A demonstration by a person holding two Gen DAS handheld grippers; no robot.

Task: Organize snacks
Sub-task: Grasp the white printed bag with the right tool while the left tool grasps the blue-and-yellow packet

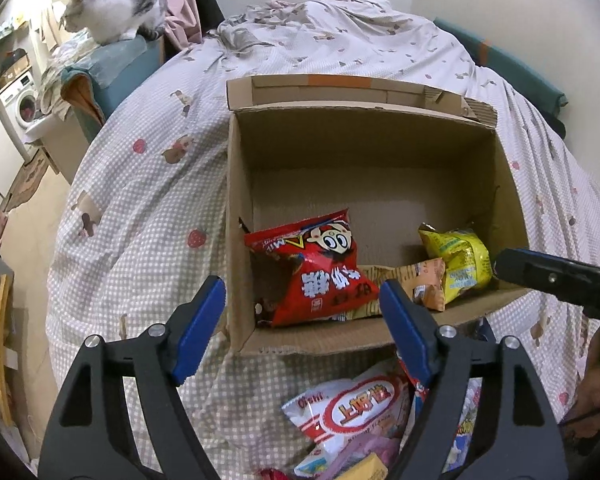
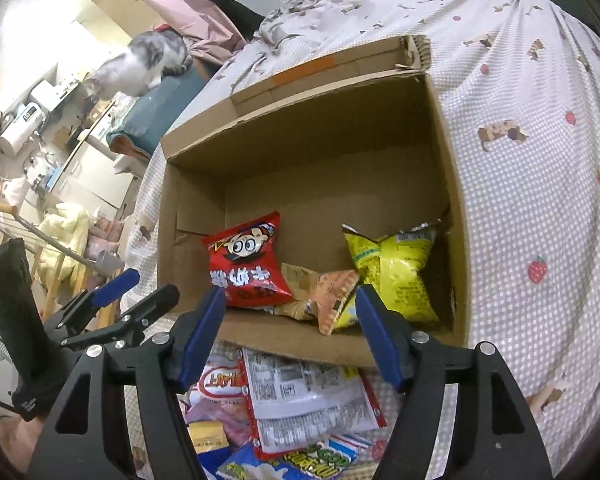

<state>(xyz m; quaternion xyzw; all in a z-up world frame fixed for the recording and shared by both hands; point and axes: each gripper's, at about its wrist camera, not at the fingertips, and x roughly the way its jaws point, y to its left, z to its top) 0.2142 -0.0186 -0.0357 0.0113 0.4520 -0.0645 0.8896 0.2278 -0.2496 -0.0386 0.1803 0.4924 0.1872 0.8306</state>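
**Pile below both grippers, box ahead**

Snacks still loose lie beneath and just behind the fingertips. From the left wrist, the left gripper (image 1: 302, 328) is spread wide and empty; the white Oishi bag (image 1: 352, 412) sits directly below its jaws, the cardboard box (image 1: 236, 208) just ahead.

From the right wrist, the right gripper (image 2: 290, 336) is likewise wide and empty, over the white back-printed packet (image 2: 300, 396), whose long axis runs roughly along the fingers. Either hand seems equally near.

Bed w/ checked sheet (image 1: 148, 184) carries cardboard box (image 1: 236, 208) & loose snack pile (image 2: 300, 408).
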